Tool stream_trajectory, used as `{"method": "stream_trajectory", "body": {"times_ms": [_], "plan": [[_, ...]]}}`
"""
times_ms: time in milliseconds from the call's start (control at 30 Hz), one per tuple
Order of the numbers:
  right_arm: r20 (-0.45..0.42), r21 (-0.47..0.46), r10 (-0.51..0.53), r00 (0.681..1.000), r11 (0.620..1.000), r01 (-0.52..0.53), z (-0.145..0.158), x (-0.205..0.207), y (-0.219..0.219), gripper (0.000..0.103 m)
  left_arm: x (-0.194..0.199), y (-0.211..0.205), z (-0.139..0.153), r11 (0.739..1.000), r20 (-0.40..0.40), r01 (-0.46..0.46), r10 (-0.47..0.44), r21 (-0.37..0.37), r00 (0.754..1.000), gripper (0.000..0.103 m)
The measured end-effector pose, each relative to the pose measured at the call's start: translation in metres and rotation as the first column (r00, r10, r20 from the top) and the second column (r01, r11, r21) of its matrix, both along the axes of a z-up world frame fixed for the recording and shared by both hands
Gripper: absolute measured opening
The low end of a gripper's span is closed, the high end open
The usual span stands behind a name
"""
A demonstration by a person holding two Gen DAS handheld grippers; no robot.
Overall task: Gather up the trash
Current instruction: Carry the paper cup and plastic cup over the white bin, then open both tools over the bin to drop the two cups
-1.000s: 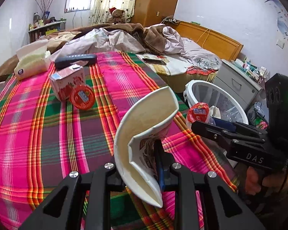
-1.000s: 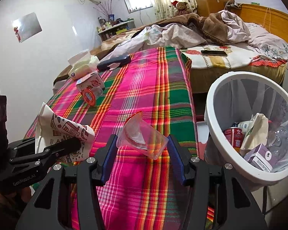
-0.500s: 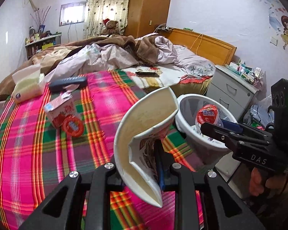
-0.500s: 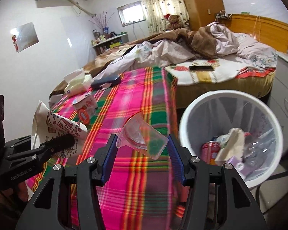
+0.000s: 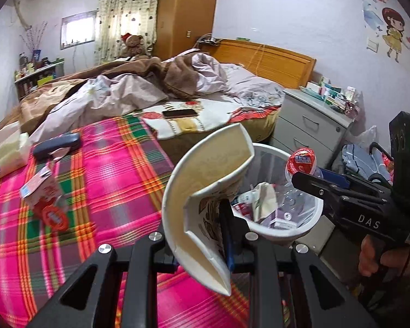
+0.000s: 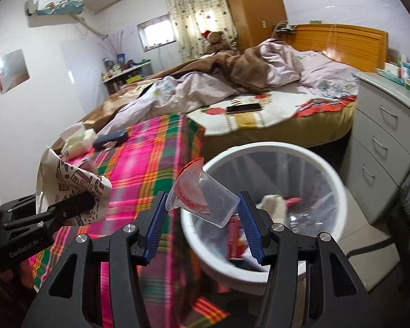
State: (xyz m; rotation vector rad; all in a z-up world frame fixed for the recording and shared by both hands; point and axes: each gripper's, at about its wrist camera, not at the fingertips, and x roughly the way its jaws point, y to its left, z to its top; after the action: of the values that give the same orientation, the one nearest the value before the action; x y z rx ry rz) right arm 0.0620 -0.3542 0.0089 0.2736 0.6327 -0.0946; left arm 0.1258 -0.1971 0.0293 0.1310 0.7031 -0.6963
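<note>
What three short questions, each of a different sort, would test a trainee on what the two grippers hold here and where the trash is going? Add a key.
1. True or false: the left gripper is shut on a torn paper cup.
2. Which thing sits between the right gripper's blue pads? A) a tissue pack B) a clear plastic cup with a red foil lid C) a phone
3. Fill in: the clear plastic cup hangs in front of the open white ______, which already holds trash.

Key: 1 true; 2 B; 3 bin.
</note>
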Motion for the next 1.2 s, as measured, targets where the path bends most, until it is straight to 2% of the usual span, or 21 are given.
{"method": "stream_trajectory", "body": {"times_ms": [267,433,867,933,1000,1200], "plan": [[-0.023,-0.017,-0.089,0.996,0.996,0.089,-0.002,0.0,-0.039,0.054,0.011,-0.043,-0.004,0.998,-0.039,0.056,-0.056,-0.01,0.998,0.025],[-0.059,-0.03,-0.146,0.987,0.989,0.145,-0.011,0.003,-0.059,0.054,0.013,-0.072,-0.011,0.995,-0.051,0.096,-0.095,0.013,0.994,0.025],[-0.142,-0.058,-0.158,0.977,0.987,0.152,-0.028,0.018,-0.081,0.054,0.029,-0.117,-0.039,0.99,-0.128,0.129,-0.121,0.058,0.984,0.025],[-0.142,-0.063,-0.157,0.977,0.987,0.149,-0.029,0.02,-0.082,0.054,0.03,-0.12,-0.04,0.989,-0.117,0.13,-0.122,0.064,0.986,0.03],[-0.149,-0.068,-0.155,0.977,0.987,0.147,-0.03,0.023,-0.084,0.054,0.032,-0.12,-0.042,0.99,-0.125,0.125,-0.116,0.066,0.985,0.057],[-0.159,-0.079,-0.15,0.976,0.987,0.139,-0.032,0.024,-0.084,0.056,0.033,-0.119,-0.041,0.99,-0.11,0.121,-0.114,0.065,0.987,0.059]]}}
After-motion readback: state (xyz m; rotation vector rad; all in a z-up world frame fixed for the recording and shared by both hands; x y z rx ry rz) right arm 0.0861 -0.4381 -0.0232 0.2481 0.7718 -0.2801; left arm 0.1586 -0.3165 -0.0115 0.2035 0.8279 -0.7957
